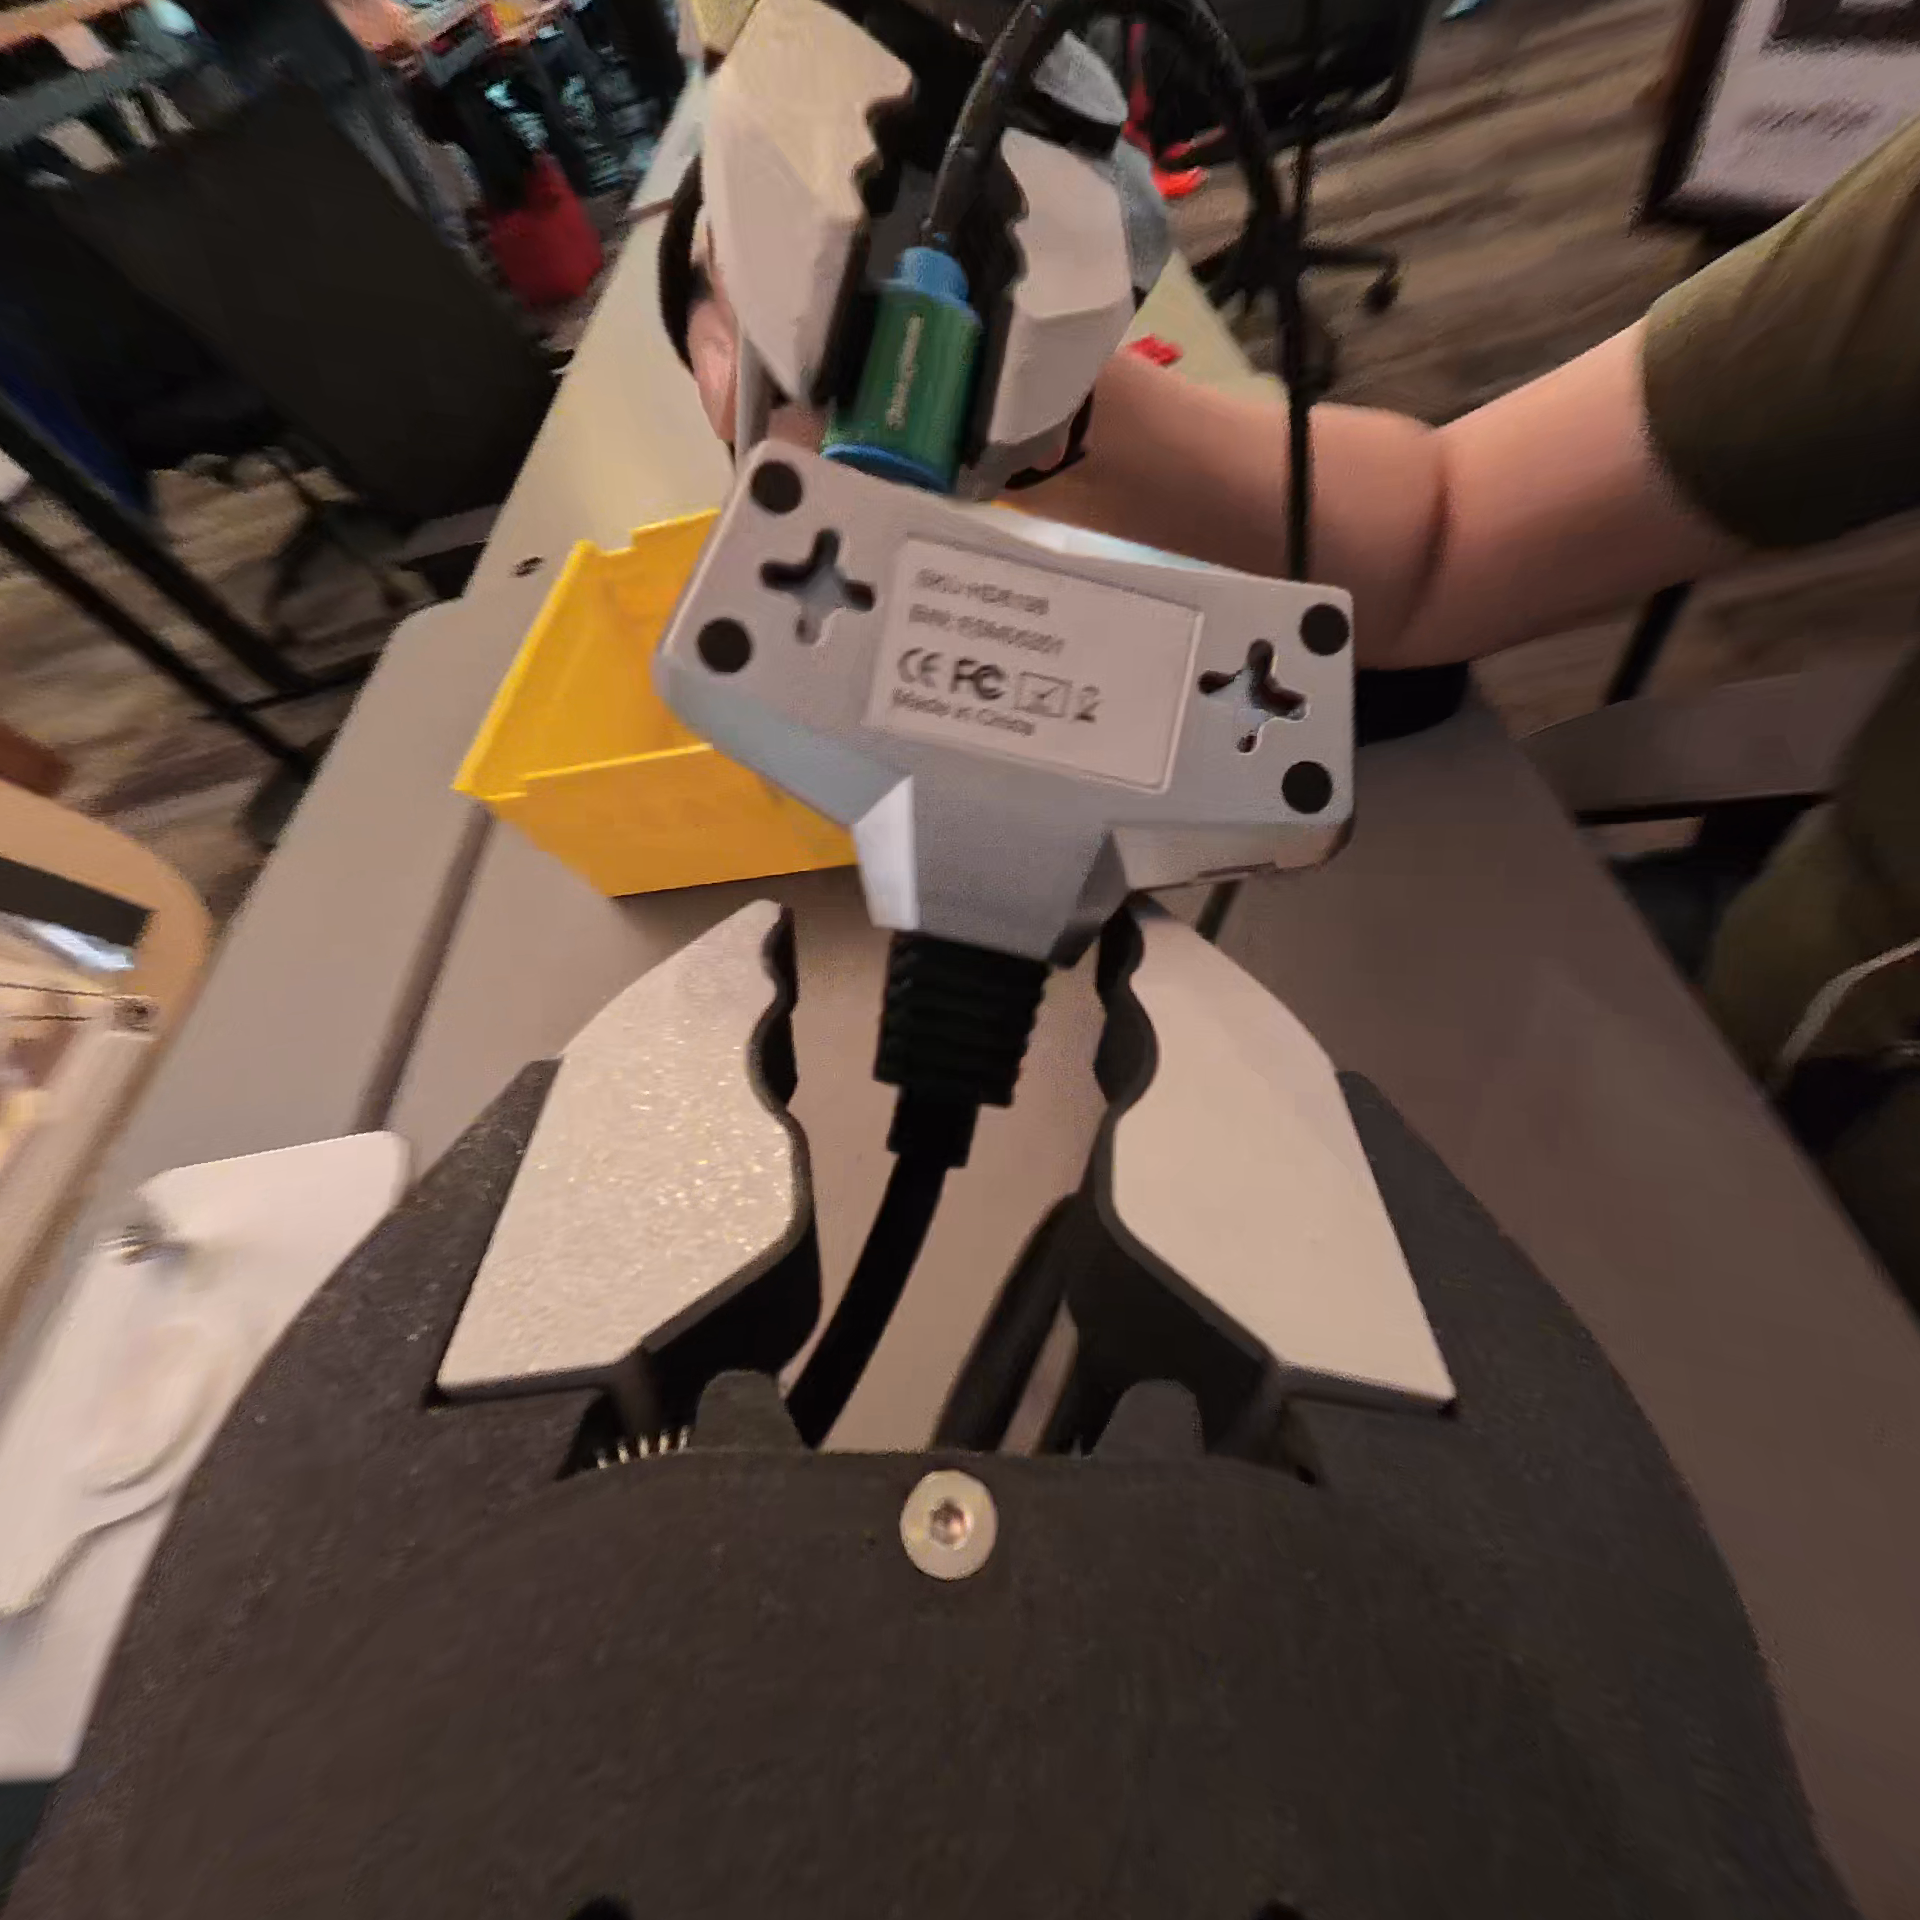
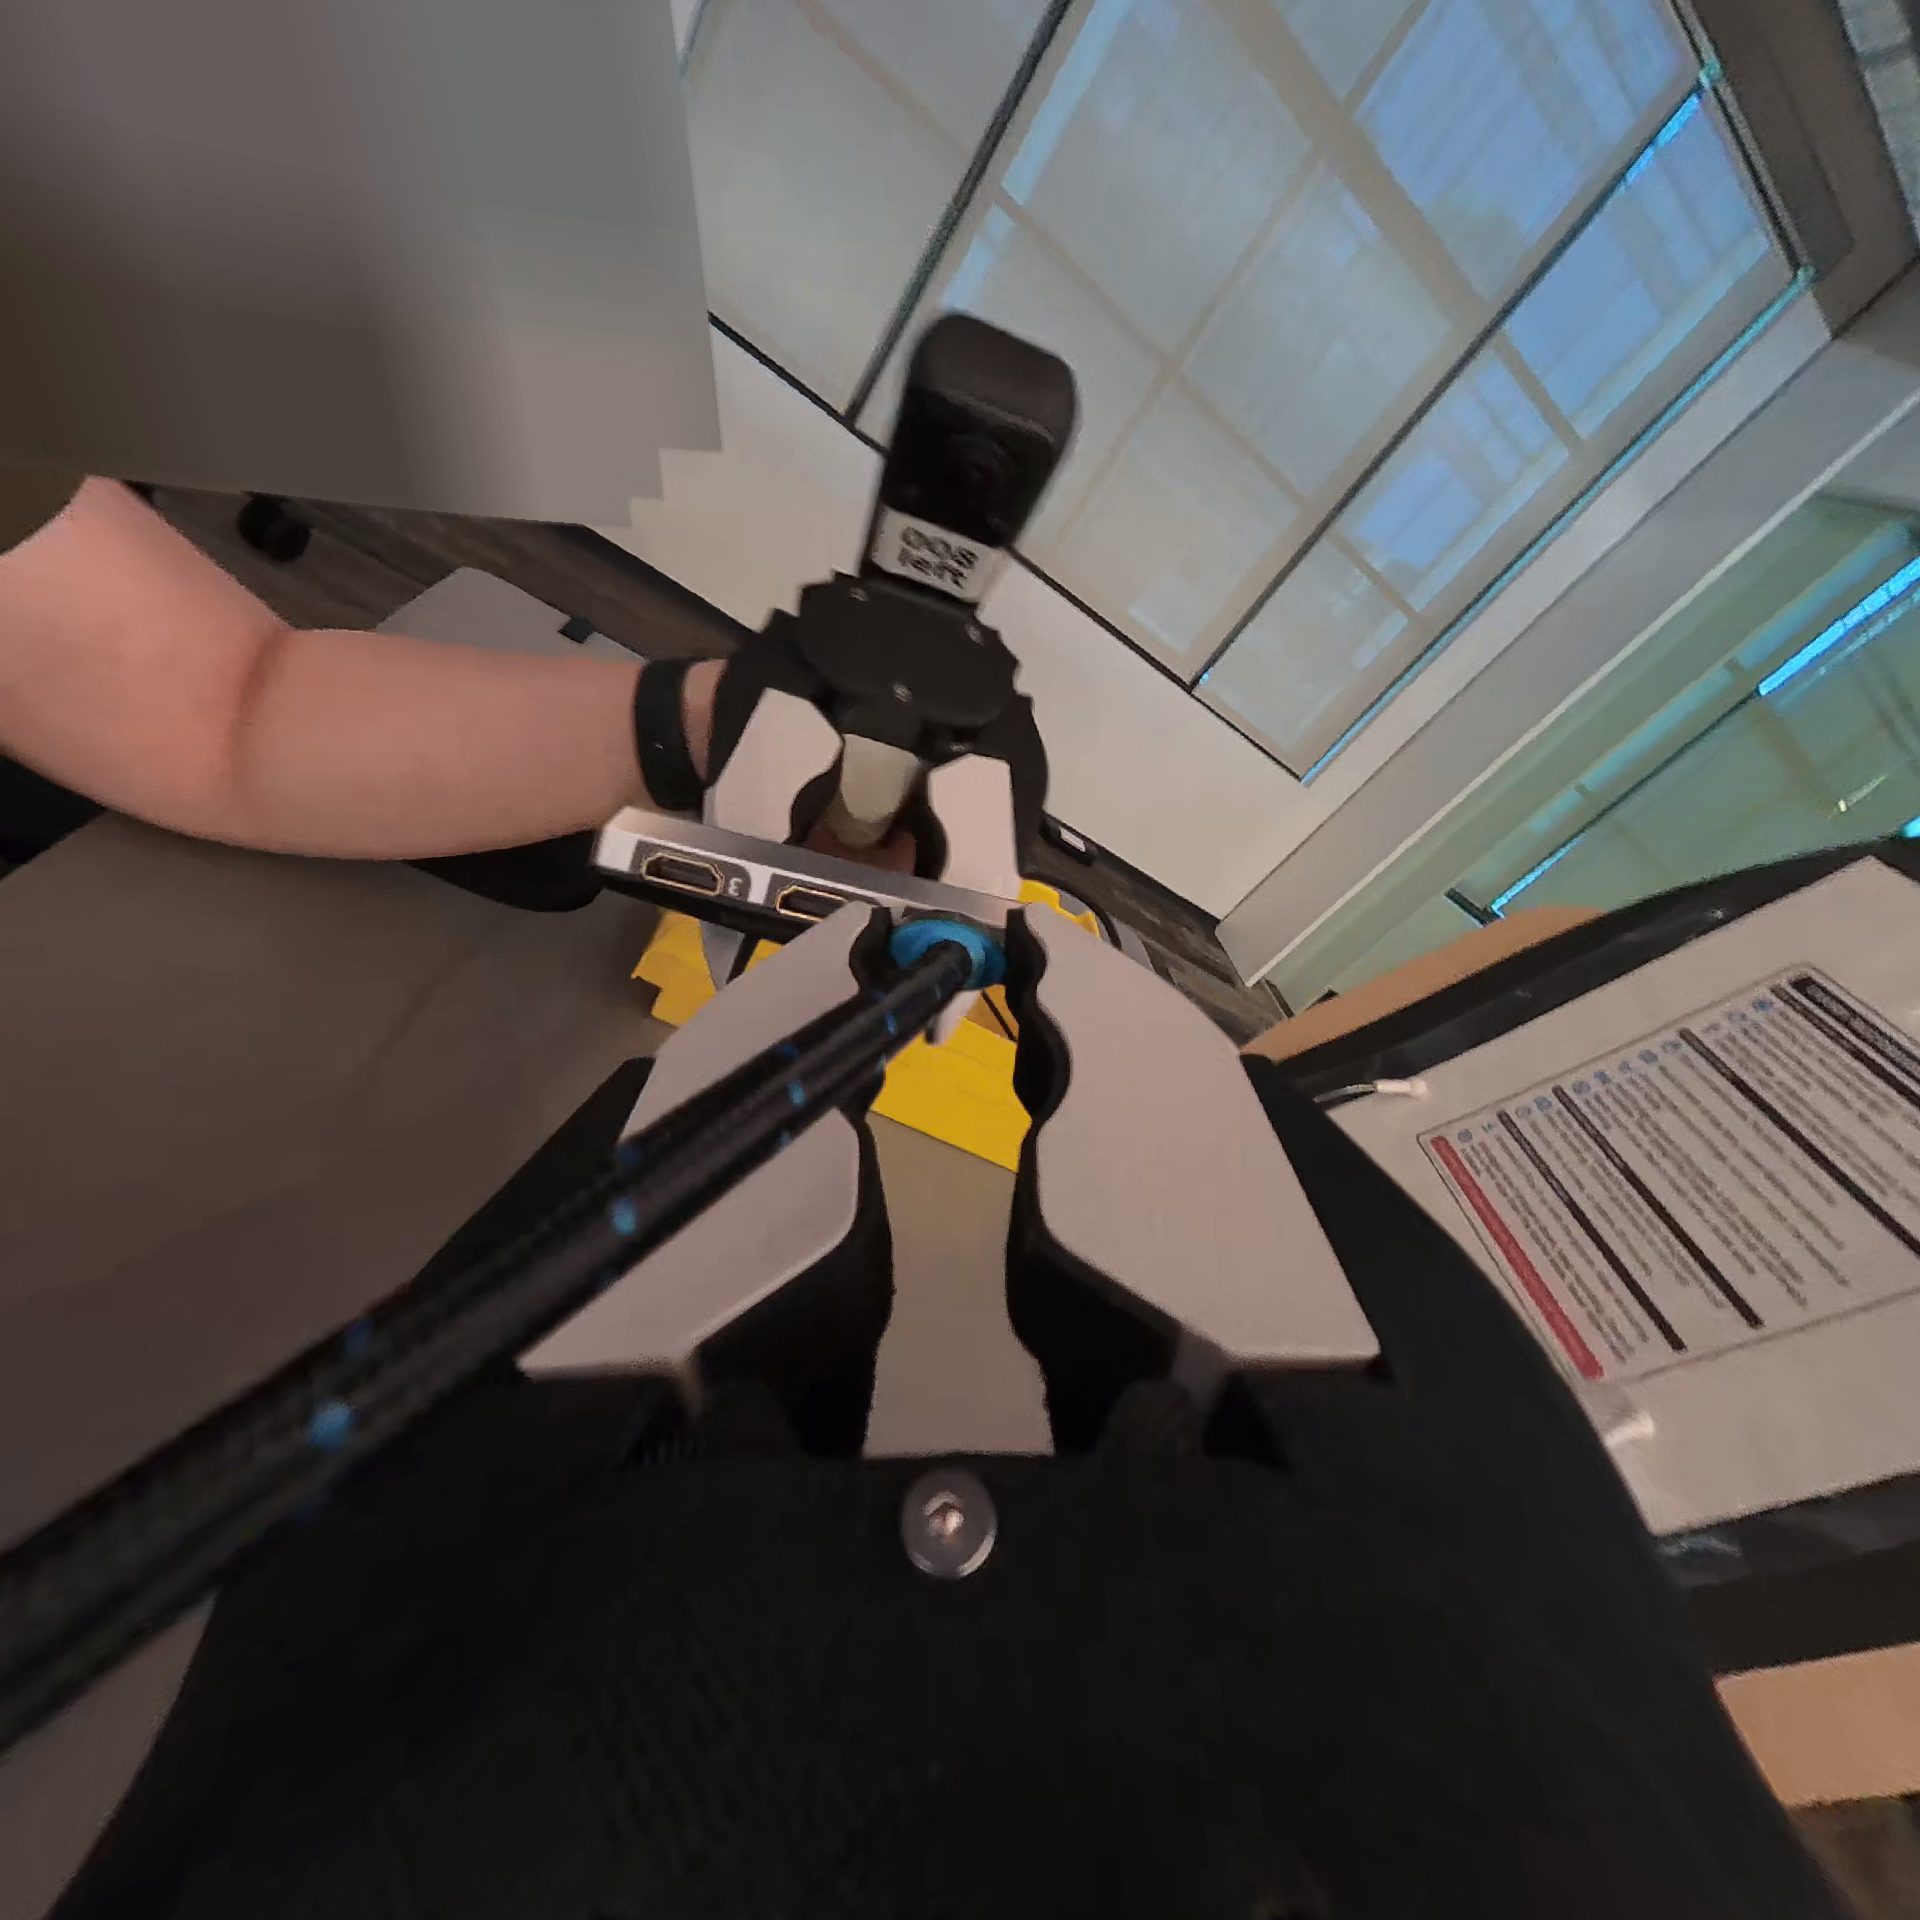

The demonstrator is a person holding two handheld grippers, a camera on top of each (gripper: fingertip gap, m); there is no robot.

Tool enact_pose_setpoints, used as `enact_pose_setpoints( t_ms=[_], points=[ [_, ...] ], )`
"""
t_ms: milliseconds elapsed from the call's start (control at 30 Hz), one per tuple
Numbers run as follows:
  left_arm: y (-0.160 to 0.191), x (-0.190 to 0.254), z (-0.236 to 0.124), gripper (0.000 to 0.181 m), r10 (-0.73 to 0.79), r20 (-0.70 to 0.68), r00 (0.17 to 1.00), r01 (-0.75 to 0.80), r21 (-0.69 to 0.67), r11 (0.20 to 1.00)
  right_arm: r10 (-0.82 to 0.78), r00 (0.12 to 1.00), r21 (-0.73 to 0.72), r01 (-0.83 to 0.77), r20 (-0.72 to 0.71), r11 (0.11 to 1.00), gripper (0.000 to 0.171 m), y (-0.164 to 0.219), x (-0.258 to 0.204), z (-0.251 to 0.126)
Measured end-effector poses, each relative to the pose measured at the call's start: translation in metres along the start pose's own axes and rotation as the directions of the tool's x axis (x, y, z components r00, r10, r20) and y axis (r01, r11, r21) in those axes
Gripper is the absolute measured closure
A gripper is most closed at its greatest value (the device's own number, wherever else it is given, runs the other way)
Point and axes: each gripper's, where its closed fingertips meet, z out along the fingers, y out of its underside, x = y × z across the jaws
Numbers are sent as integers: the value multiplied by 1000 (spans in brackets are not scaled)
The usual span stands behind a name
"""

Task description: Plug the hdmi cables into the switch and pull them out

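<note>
Left gripper [image 1: 940,935] clamps the switch [image 1: 1013,665] by its cable stub, above the table [image 1: 1455,1039]. Right gripper [image 2: 940,925] clamps the green plug [image 1: 914,379], axis square to the switch's far port edge, seated or nearly.

1. A grey table [image 1: 1455,1091] with a matte top runs away from the left wrist camera, a seam line crossing its left part.
2. A yellow plastic bin [image 1: 623,769] stands directly on the table, open side up, partly hidden behind what is held above it. The right wrist view shows the same bin [image 2: 956,1091] on the grey top [image 2: 312,1039].
3. At the near left edge in the left wrist view lies a flat white sheet-like item [image 1: 208,1299]; it is too blurred to identify.
4. To the right in the right wrist view lies a printed sheet [image 2: 1683,1174] with black bars and a red strip; what it rests on cannot be told.
</note>
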Motion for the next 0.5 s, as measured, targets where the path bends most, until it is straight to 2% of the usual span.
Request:
enact_pose_setpoints(
  t_ms=[100,167,300,433,500],
  points=[
    [-1,16,-5,103,-132,-193,972,148,69,987,-57,997,-2,57,51,998,149,0,-12,2],
    [-2,19,-9,97,-199,-265,944,227,78,971,-94,992,3,94,87,996,149,1,-20,4],
    [-19,27,-15,108,-258,-399,880,333,132,933,-195,975,10,195,104,981,149,4,-28,7],
    [-21,28,-8,120,-334,-416,846,397,72,915,-276,955,28,274,111,961,149,3,-33,6],
    [-15,27,-1,135,-400,-409,820,442,7,897,-297,947,18,297,120,955,149,5,-35,6]
  ],
)
